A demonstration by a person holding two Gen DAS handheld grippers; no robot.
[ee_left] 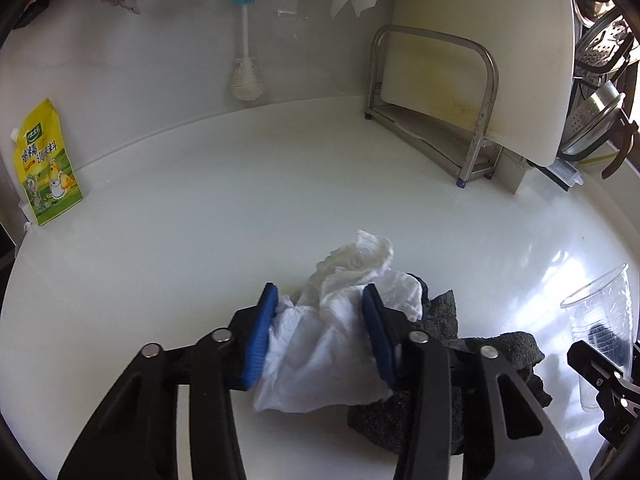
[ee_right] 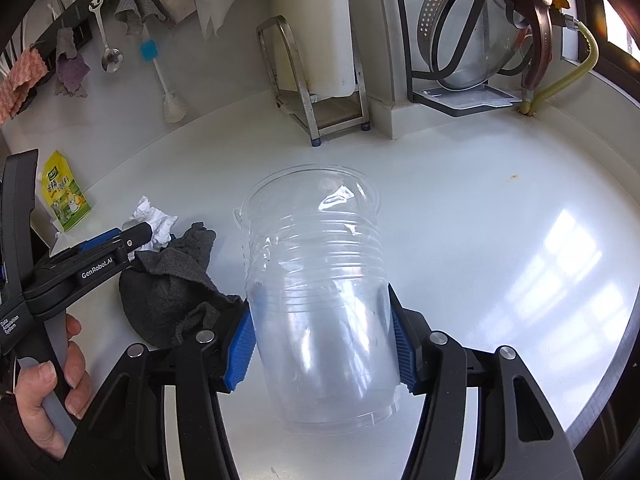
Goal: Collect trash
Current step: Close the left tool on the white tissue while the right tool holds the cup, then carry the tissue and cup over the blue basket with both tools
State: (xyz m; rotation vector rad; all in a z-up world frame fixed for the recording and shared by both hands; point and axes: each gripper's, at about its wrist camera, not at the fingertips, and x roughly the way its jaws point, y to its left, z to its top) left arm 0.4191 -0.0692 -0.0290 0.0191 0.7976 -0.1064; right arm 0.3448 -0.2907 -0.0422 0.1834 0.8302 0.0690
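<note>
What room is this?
Most likely a kitchen: a white cutting board stands in a metal rack, a ladle hangs on the wall, and a steel strainer dries beside them.

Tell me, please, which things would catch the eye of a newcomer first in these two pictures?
First, the clear plastic cup, clamped between the blue pads of the right gripper above the white counter. Next, the crumpled white tissue, squeezed in the left gripper, beside a dark grey cloth on the counter. At the far left, a yellow seasoning pouch leans against the wall.
</note>
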